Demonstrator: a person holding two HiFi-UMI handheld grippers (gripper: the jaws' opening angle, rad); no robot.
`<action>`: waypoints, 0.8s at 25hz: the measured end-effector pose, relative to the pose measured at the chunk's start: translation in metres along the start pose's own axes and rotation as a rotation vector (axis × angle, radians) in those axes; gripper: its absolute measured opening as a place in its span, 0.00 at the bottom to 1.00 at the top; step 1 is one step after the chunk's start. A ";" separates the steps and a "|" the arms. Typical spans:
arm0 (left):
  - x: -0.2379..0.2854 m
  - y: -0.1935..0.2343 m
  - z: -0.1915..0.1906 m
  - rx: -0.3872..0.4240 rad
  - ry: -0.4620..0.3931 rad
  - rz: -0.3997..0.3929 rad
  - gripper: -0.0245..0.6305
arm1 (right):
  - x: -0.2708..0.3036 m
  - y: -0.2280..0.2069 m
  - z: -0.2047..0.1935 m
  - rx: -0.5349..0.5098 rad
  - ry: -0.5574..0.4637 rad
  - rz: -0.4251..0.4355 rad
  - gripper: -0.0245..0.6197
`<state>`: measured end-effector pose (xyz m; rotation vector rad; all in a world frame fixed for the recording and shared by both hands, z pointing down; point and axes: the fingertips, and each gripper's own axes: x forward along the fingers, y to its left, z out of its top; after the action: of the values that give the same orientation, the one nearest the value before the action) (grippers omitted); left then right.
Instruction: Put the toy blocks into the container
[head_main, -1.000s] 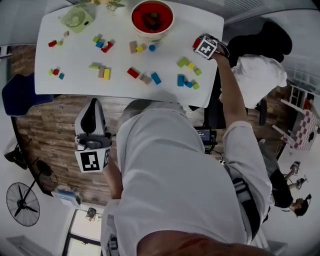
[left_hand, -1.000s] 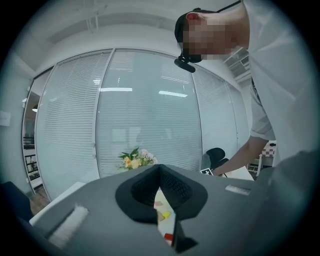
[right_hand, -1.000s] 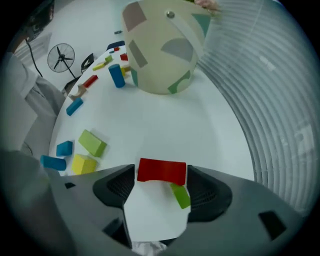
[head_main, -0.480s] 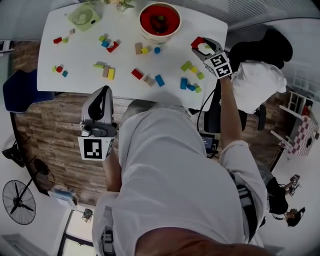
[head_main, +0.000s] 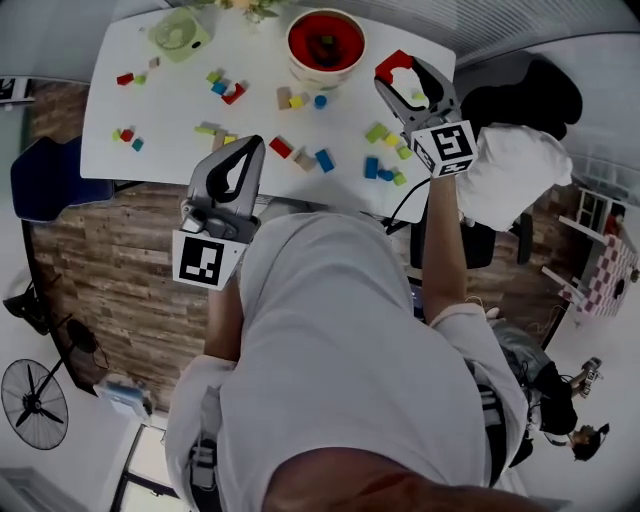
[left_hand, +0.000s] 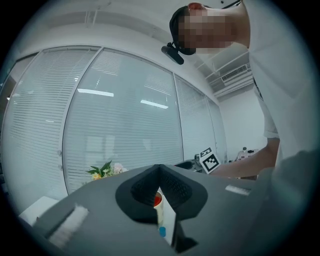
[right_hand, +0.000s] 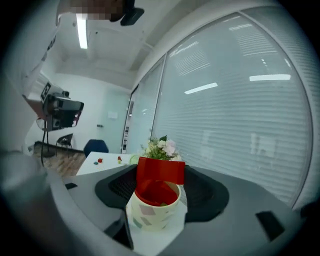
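Observation:
A cream bowl with a red inside stands at the far middle of the white table, with blocks in it. Several coloured blocks lie scattered over the table. My right gripper hangs above the table's right end, just right of the bowl, shut on a red block; its jaws have just been closing on it. In the right gripper view the red block sits between the jaws of my right gripper, with the bowl right behind. My left gripper is shut and empty over the near table edge; its tips meet.
A green desk fan and flowers stand at the table's far edge. A blue chair is left of the table. A dark chair with white cloth is on the right. A floor fan stands at the lower left.
My right gripper has lifted off the table's right end with the red block and turned toward the bowl. The left gripper has moved up to the near table edge.

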<state>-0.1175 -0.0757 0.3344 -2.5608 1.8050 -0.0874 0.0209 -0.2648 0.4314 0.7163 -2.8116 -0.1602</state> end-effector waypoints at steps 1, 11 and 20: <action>-0.003 0.000 0.000 -0.005 -0.006 0.007 0.04 | 0.014 0.000 0.000 -0.041 0.045 0.010 0.49; -0.090 0.023 -0.007 -0.032 -0.015 0.242 0.04 | 0.176 0.015 -0.134 -0.467 0.833 0.350 0.49; -0.115 0.029 -0.019 -0.018 0.020 0.304 0.03 | 0.167 0.005 -0.075 -0.114 0.460 0.278 0.50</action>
<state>-0.1840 0.0232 0.3480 -2.2698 2.1846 -0.0952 -0.1049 -0.3443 0.5380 0.2834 -2.4020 -0.0904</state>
